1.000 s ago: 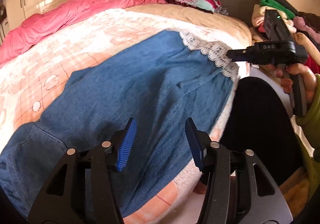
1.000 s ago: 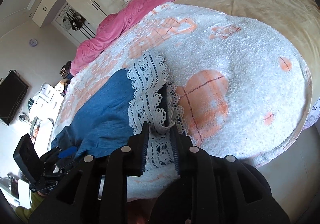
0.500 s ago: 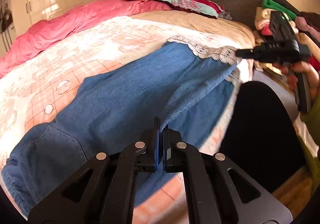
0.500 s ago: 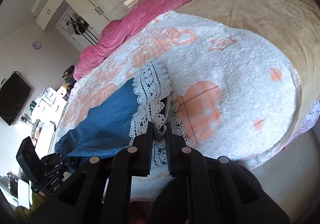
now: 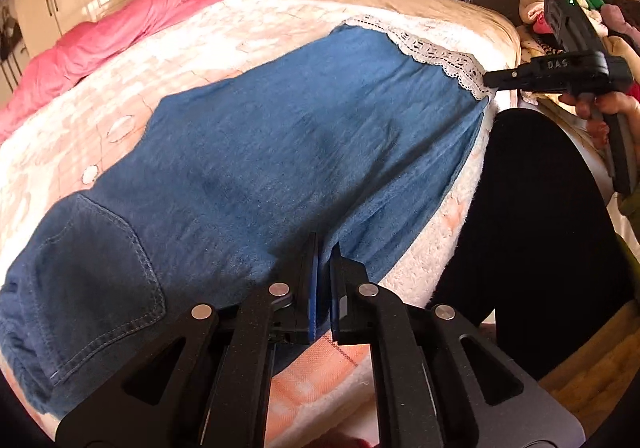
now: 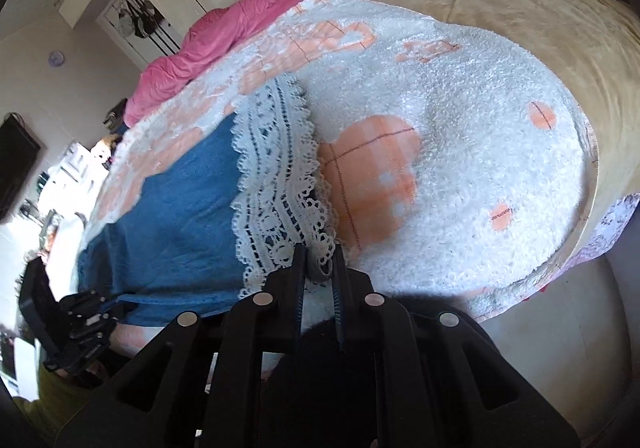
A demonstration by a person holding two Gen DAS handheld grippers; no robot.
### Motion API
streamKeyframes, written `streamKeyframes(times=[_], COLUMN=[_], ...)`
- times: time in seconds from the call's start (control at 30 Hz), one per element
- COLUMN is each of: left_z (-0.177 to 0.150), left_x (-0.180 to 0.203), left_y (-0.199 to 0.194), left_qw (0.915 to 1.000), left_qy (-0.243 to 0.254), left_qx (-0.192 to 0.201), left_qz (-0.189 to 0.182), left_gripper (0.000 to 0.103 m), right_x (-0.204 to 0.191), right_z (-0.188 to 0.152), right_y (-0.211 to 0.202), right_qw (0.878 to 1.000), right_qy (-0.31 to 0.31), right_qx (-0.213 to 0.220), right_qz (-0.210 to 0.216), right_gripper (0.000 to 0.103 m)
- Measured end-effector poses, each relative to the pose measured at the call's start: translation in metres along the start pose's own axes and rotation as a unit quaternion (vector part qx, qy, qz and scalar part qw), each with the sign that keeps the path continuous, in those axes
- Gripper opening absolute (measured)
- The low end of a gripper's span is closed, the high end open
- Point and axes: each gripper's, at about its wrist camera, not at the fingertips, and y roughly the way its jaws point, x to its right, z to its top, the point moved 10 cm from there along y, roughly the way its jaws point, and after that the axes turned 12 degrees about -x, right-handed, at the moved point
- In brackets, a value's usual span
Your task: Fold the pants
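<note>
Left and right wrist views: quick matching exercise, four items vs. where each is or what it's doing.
Items:
1. left gripper
2. right gripper
3. pink duvet
4. back pocket

States:
A. bunched along the far side of the bed
B. shut on the lace hem
C. shut on the near edge of the pants
D. stitched on denim at the near-left end

Pairs: 1-C, 2-B, 3-A, 4-D

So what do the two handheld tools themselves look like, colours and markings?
Both are matte black plastic. The left tool has triangular cut-out finger frames, silver round rivets and blue ribbed pads. The right tool has white lettering and a small green light; its own view shows the same rivets.
</note>
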Motion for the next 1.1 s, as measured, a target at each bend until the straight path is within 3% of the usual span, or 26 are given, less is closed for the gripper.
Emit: streamKeyframes(times=[0.07,0.13,0.2,0.3,0.37,0.4,0.5,0.57,0.63,0.7,0.8,0.87,0.93,1.0,1.07,1.1], left_z=[0.0,-0.001,-0.004,-0.009,-0.011,-0.012,-0.019,-0.031,-0.049,-0.064,-0.086,-0.094,-0.099,-0.097,-0.091,-0.09], left_x=[0.003,0.006,0.008,0.009,0.002,-0.004,-0.042,-0.076,-0.11,-0.135,-0.171,-0.184,-0.193,-0.193,-0.191,-0.191], left_y=[-0.003,-0.004,-0.008,-0.021,-0.034,-0.042,-0.074,-0.094,-0.109,-0.115,-0.111,-0.103,-0.093,-0.081,-0.067,-0.063], left_qw=[1.0,1.0,1.0,0.9997,0.999,0.9982,0.9923,0.983,0.9696,0.9571,0.9345,0.9252,0.9159,0.9141,0.9172,0.9173], left_qy=[0.005,0.005,0.003,-0.013,-0.03,-0.043,-0.093,-0.145,-0.209,-0.258,-0.329,-0.356,-0.378,-0.382,-0.379,-0.378], left_qx=[0.002,0.001,0.001,0.012,0.027,0.037,0.074,0.091,0.097,0.092,0.065,0.048,0.026,0.015,0.01,0.007], left_qz=[0.0,-0.001,-0.006,-0.018,-0.019,-0.017,0.036,0.065,0.082,0.095,0.119,0.124,0.133,0.135,0.124,0.124], left_gripper=[0.002,0.006,0.013,0.023,0.026,0.032,0.046,0.05,0.063,0.065,0.067,0.073,0.08,0.079,0.06,0.04], right_x=[0.003,0.009,0.005,-0.023,-0.049,-0.069,-0.102,-0.119,-0.132,-0.139,-0.137,-0.134,-0.134,-0.132,-0.131,-0.131], right_z=[-0.001,-0.002,0.002,0.009,0.01,0.009,0.007,0.004,0.001,-0.004,-0.013,-0.017,-0.02,-0.02,-0.021,-0.023], right_y=[-0.001,-0.009,-0.026,-0.043,-0.039,-0.03,-0.003,0.015,0.031,0.047,0.061,0.063,0.061,0.062,0.064,0.064], right_qw=[1.0,0.999,0.999,0.998,0.996,0.994,0.988,0.983,0.979,0.974,0.973,0.974,0.974,0.975,0.976,0.975], right_qy=[0.005,0.025,0.02,-0.026,-0.069,-0.1,-0.152,-0.182,-0.206,-0.223,-0.225,-0.221,-0.22,-0.216,-0.214,-0.216], right_qx=[0.0,0.0,0.024,0.055,0.056,0.046,0.016,-0.001,-0.015,-0.032,-0.048,-0.051,-0.049,-0.049,-0.05,-0.05], right_qz=[-0.009,-0.021,-0.028,-0.024,-0.011,-0.004,0.005,0.008,0.002,-0.002,-0.014,-0.015,-0.011,-0.011,-0.011,-0.013], right_gripper=[0.022,0.037,0.038,0.048,0.051,0.052,0.056,0.059,0.062,0.062,0.062,0.063,0.072,0.073,0.074,0.075])
